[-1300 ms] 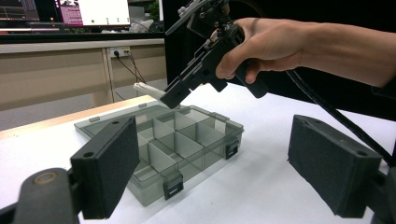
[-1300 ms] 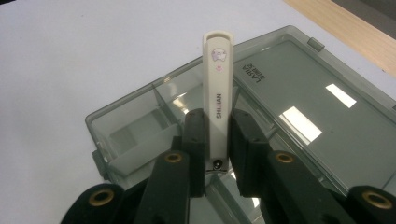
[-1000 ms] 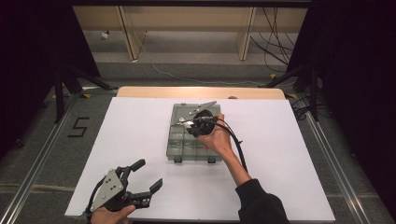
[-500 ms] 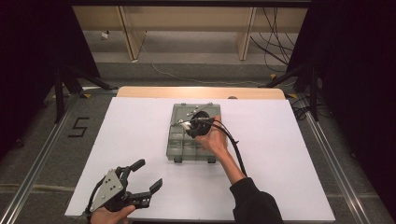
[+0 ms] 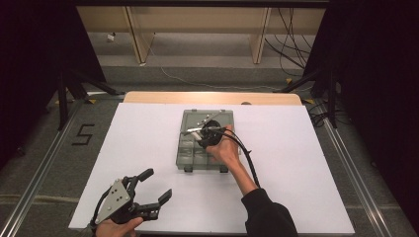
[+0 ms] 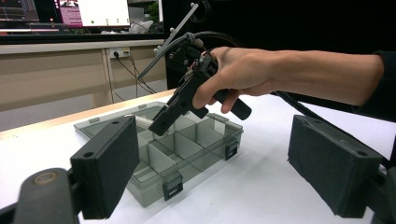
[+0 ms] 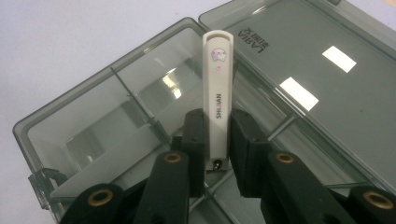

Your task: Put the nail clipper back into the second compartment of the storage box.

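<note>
A clear grey compartment box lies open on the white table, its lid flat at the far side. My right gripper hangs tilted down over the box's compartments. It is shut on a white nail clipper, which stands up between the pads in the right gripper view. The left gripper view shows the same gripper dipping into the box. My left gripper rests at the table's near left edge, open, with nothing between its pads.
The white tabletop has free room on both sides of the box. Latches stick out of the box's near wall. Wooden shelving and dark stands are beyond the far edge.
My right gripper has edged slightly left over the box with the nail clipper still in it. The left gripper has stayed in place.
</note>
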`<state>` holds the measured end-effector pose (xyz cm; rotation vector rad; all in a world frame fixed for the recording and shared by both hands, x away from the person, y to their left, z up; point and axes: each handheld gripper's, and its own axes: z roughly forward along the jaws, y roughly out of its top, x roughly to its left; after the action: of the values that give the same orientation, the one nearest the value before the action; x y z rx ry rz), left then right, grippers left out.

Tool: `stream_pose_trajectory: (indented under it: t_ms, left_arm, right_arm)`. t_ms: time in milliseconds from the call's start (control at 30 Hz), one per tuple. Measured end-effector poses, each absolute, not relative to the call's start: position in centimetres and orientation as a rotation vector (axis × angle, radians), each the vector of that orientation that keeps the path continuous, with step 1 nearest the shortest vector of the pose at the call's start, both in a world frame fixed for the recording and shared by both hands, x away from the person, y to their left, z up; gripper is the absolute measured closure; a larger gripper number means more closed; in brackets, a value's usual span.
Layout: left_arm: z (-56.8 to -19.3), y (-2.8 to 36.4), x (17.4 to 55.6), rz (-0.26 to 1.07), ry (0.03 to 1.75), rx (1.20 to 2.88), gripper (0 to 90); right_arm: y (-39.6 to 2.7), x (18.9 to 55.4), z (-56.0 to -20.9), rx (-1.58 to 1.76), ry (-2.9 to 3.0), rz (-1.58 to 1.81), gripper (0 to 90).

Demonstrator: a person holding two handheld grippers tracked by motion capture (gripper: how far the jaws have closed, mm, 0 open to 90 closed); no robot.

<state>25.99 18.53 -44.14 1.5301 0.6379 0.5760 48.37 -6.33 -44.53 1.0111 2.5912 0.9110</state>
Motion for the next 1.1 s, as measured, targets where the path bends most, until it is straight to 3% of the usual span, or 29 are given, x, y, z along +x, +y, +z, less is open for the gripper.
stream_pose_trajectory:
  t_ms: [600, 1100]
  left_arm:
    - [-44.2, 18.5, 26.1, 0.584, 0.638, 1.538, 15.9]
    - [-44.3, 18.5, 26.1, 0.583, 0.649, 1.535, 15.9]
  right_arm:
    - [-10.2, 45.6, -39.5, 0.898, 2.457, 1.127, 38.6]
    - [-13.2, 42.3, -37.7, 0.838, 2.363, 1.217, 30.2]
